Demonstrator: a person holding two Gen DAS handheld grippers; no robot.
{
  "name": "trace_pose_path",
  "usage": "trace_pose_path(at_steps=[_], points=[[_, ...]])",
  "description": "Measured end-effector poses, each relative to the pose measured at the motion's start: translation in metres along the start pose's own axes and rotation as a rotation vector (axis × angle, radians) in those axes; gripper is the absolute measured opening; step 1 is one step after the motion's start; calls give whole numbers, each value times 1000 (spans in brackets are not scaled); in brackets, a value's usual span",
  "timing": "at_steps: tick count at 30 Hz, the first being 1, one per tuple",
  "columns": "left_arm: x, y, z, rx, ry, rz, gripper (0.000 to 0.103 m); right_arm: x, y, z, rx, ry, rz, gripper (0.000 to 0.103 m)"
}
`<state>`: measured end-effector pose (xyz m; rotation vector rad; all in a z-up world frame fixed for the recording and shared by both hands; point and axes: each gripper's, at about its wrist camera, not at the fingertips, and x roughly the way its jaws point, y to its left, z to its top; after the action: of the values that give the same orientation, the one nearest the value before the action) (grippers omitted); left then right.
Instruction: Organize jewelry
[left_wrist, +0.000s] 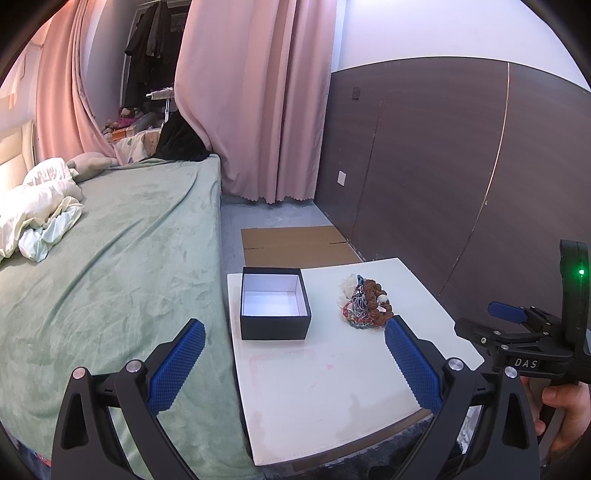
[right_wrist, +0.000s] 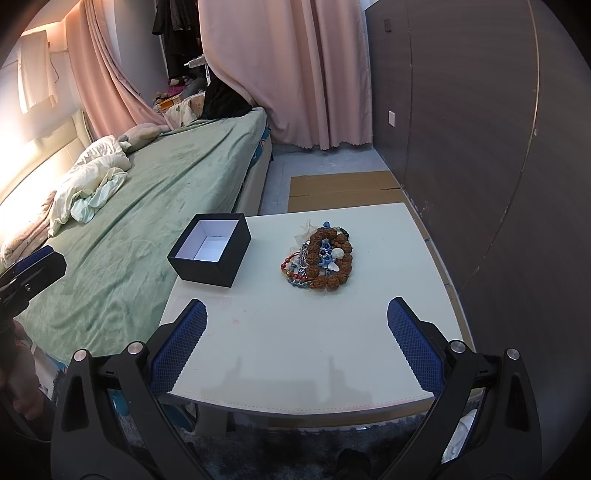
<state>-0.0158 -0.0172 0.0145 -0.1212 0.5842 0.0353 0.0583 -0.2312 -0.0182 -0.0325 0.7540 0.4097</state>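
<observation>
Right now nothing is packed: the black box (right_wrist: 210, 254) stands open and empty on the white bench (right_wrist: 295, 332), and the jewelry pile (right_wrist: 319, 258), a tangle of brown bead bracelets, red and blue strands and a white piece, lies well apart from it toward the wall side.

From the right gripper (right_wrist: 295, 343), the pile sits at about 12 o'clock, just a touch right of centre, with the box off at 10 o'clock. Its jaws are spread wide and hold nothing. The pile's long axis runs roughly away from this gripper, so a straight forward reach would straddle it.

From the left gripper (left_wrist: 293, 365), also spread wide and carrying nothing, the box lies near 12 o'clock and the pile at 1 o'clock, partly behind its right finger. The right gripper looks the better placed to pick first, the left to steady the box.
</observation>
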Motion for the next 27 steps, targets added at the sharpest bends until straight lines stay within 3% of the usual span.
trace_pose_path(at_steps=[27], points=[[-1, 4, -4, 0, -13, -19, 95, 3, 3, -1, -4, 4, -4, 98]])
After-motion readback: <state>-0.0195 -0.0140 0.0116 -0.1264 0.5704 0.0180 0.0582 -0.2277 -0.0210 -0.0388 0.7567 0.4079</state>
